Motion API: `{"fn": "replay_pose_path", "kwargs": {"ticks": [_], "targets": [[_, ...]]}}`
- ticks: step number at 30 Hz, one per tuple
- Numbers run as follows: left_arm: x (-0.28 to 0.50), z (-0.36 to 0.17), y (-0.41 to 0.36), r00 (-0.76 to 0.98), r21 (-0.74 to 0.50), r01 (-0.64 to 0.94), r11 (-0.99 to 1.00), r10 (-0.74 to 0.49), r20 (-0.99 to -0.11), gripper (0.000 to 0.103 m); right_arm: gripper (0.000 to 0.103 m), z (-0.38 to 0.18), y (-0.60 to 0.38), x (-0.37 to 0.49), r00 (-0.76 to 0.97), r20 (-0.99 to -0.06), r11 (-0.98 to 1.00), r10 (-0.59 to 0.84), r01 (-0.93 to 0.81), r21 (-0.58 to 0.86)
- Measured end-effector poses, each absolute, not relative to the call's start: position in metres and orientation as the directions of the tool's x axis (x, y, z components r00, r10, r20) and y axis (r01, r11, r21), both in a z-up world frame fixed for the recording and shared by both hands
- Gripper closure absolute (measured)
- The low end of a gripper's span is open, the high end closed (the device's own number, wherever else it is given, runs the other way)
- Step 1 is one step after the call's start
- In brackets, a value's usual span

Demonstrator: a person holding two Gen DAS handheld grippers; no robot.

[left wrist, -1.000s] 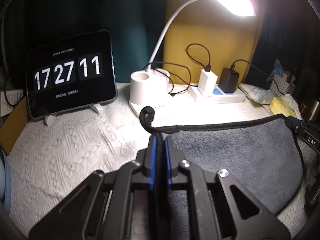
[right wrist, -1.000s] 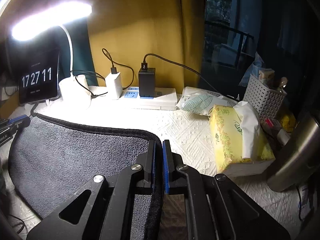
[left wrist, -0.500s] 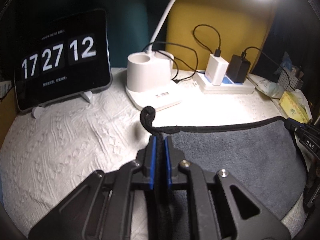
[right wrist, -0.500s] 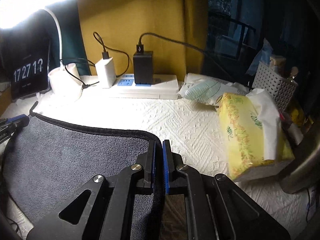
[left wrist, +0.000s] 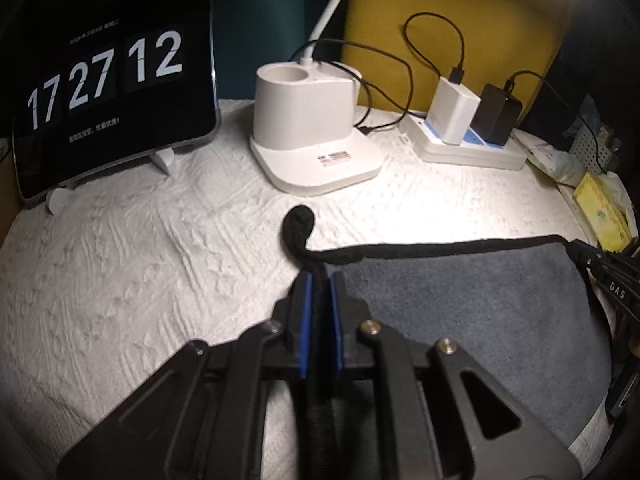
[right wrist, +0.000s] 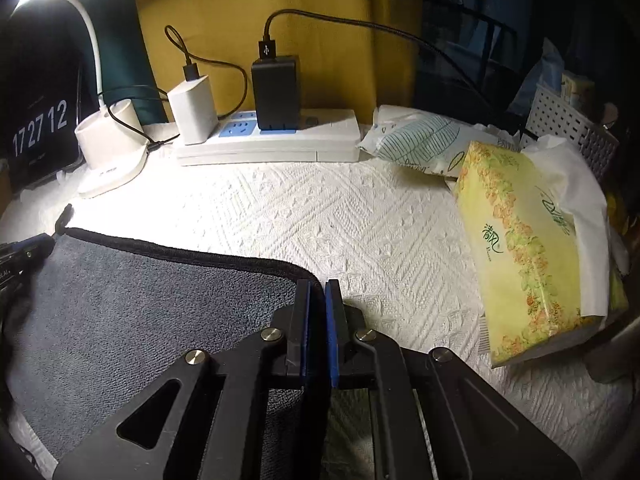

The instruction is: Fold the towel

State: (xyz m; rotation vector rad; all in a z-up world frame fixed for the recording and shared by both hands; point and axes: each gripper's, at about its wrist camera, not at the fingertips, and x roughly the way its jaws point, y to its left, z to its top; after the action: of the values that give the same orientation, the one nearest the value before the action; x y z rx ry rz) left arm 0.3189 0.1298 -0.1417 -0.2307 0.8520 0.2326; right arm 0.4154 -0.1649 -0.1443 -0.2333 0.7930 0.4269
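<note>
Toward the table's back edge, we carry the towel (left wrist: 460, 300).
Left gripper (left wrist: 318, 280) and right gripper (right wrist: 317, 286) each pinch a corner; lamp base (left wrist: 312, 136) looms nearer, fold advancing.

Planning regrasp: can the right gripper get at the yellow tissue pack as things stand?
Probably not yet. The right gripper has its jaws shut on the towel corner; the yellow tissue pack lies unobstructed to its right, reachable only after letting go.
</note>
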Motion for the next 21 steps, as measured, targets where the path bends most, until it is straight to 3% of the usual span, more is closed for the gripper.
{"fn": "replay_pose_path", "kwargs": {"ticks": [7, 10, 11, 15, 21], "targets": [[0.321, -0.143, 0.129, 0.62, -0.078, -0.29, 0.954, 0.125, -0.775, 0.091, 0.093, -0.146, -0.165, 0.416, 0.62, -0.737, 0.894, 0.269, -0.445, -0.048], [0.322, -0.142, 0.131, 0.618, -0.084, -0.3, 0.95, 0.126, -0.776, 0.088, 0.082, -0.145, -0.167, 0.416, 0.626, -0.733, 0.9, 0.266, -0.435, -0.044], [0.322, -0.142, 0.131, 0.617, -0.076, -0.306, 0.949, 0.137, -0.775, 0.082, 0.08, -0.145, -0.168, 0.417, 0.626, -0.732, 0.901, 0.268, -0.431, -0.038], [0.319, -0.141, 0.131, 0.61, -0.059, -0.321, 0.945, 0.158, -0.776, 0.08, 0.071, -0.142, -0.17, 0.415, 0.631, -0.727, 0.905, 0.271, -0.424, -0.031], [0.313, -0.134, 0.128, 0.619, -0.065, -0.323, 0.944, 0.159, -0.77, 0.078, 0.068, -0.135, -0.17, 0.406, 0.64, -0.715, 0.902, 0.279, -0.43, -0.032]]}}
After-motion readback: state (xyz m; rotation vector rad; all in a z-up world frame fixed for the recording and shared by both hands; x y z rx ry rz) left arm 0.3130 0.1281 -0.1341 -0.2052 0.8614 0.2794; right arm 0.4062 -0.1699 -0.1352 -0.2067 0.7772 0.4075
